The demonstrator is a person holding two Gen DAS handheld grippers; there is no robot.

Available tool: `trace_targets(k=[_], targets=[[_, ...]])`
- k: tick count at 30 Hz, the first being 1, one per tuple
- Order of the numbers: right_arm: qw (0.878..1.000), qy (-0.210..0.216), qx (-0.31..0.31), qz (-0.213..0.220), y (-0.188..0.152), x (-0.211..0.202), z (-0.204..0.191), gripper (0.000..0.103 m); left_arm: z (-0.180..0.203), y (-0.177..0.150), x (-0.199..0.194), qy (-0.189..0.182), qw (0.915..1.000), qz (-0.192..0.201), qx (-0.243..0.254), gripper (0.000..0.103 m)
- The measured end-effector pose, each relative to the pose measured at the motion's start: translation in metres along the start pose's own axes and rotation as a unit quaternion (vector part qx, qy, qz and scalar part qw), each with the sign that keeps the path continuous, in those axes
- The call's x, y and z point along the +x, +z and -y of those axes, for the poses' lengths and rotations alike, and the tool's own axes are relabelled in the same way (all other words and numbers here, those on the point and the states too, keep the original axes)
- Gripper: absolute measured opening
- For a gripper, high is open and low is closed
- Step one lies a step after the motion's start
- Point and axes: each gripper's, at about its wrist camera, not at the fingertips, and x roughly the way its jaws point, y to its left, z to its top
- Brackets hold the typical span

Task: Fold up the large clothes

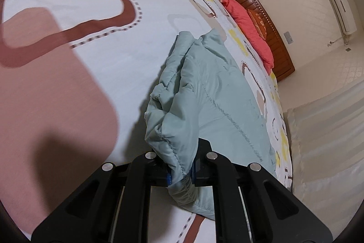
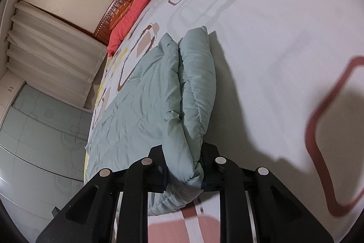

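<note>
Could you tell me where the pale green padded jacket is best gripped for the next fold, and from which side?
Judging by its pose, the stitched edge nearest the person is best, approached from the foot of the bed. The jacket bunches into a thick ridge there, and both the left gripper and the right gripper are shut on it.
</note>
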Motion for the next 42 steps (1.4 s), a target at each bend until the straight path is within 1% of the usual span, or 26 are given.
trace_targets(k=[9, 13, 16, 19, 20, 21, 22, 23, 24, 26, 27, 28, 29, 32, 35, 36, 39, 40, 42], targets=[[1.000, -0.002, -0.002, -0.001, -0.010, -0.008, 0.004, 0.020, -0.014, -0.012, -0.018, 0.000, 1.0000, -0.002, 0.004, 0.011], [1.000, -0.004, -0.005, -0.002, -0.007, -0.003, 0.003, 0.020, -0.012, -0.015, -0.016, 0.001, 1.0000, -0.004, 0.006, 0.011], [1.000, -0.007, -0.006, -0.006, -0.007, 0.000, 0.005, 0.022, -0.014, -0.015, -0.013, 0.002, 0.9999, -0.008, 0.010, 0.012], [1.000, -0.009, -0.004, -0.006, -0.006, 0.002, 0.007, 0.027, -0.016, -0.014, -0.013, 0.005, 0.9998, -0.008, 0.015, 0.018], [1.000, -0.011, -0.005, -0.006, -0.006, 0.003, 0.008, 0.030, -0.017, -0.013, -0.014, 0.007, 0.9999, -0.006, 0.014, 0.023], [1.000, -0.014, -0.004, -0.005, -0.006, 0.003, 0.008, 0.034, -0.020, -0.014, -0.015, 0.008, 0.9999, -0.006, 0.012, 0.031], [1.000, -0.015, -0.003, -0.005, -0.007, 0.002, 0.010, 0.036, -0.023, -0.014, -0.017, 0.010, 0.9999, -0.006, 0.011, 0.034], [1.000, -0.015, -0.002, -0.004, -0.008, 0.002, 0.012, 0.041, -0.025, -0.013, -0.018, 0.011, 0.9999, -0.006, 0.008, 0.043], [1.000, -0.014, 0.001, -0.003, -0.007, 0.003, 0.014, 0.044, -0.029, -0.012, -0.020, 0.012, 0.9999, -0.004, 0.001, 0.050], [1.000, -0.010, 0.004, -0.003, -0.006, 0.002, 0.018, 0.047, -0.035, -0.008, -0.024, 0.010, 0.9999, 0.002, -0.012, 0.055], [1.000, -0.008, 0.005, 0.000, -0.004, 0.002, 0.019, 0.051, -0.038, -0.005, -0.026, 0.006, 0.9998, 0.005, -0.017, 0.060], [1.000, -0.007, 0.004, 0.002, -0.003, 0.002, 0.021, 0.053, -0.039, -0.003, -0.026, 0.004, 0.9998, 0.006, -0.018, 0.062], [1.000, -0.006, 0.004, 0.005, -0.002, 0.001, 0.022, 0.055, -0.040, -0.001, -0.026, 0.003, 0.9998, 0.006, -0.017, 0.062], [1.000, -0.006, 0.003, 0.009, 0.002, 0.003, 0.023, 0.055, -0.042, 0.002, -0.021, 0.007, 0.9999, 0.004, -0.011, 0.062], [1.000, -0.017, -0.010, 0.012, 0.003, 0.006, 0.024, 0.053, -0.043, 0.003, -0.017, 0.014, 0.9999, 0.004, 0.000, 0.046], [0.999, -0.023, -0.018, 0.014, 0.004, 0.007, 0.022, 0.053, -0.044, 0.004, -0.015, 0.014, 0.9999, 0.004, 0.001, 0.045], [0.999, -0.023, -0.021, 0.013, 0.006, 0.006, 0.022, 0.054, -0.044, 0.006, -0.017, 0.012, 0.9999, 0.002, 0.005, 0.045], [0.999, -0.022, -0.021, 0.012, 0.007, 0.005, 0.022, 0.054, -0.045, 0.007, -0.019, 0.014, 0.9999, 0.002, 0.008, 0.046], [1.000, -0.018, -0.017, 0.010, 0.009, 0.002, 0.024, 0.054, -0.044, 0.009, -0.022, 0.020, 0.9997, 0.006, 0.012, 0.052]])
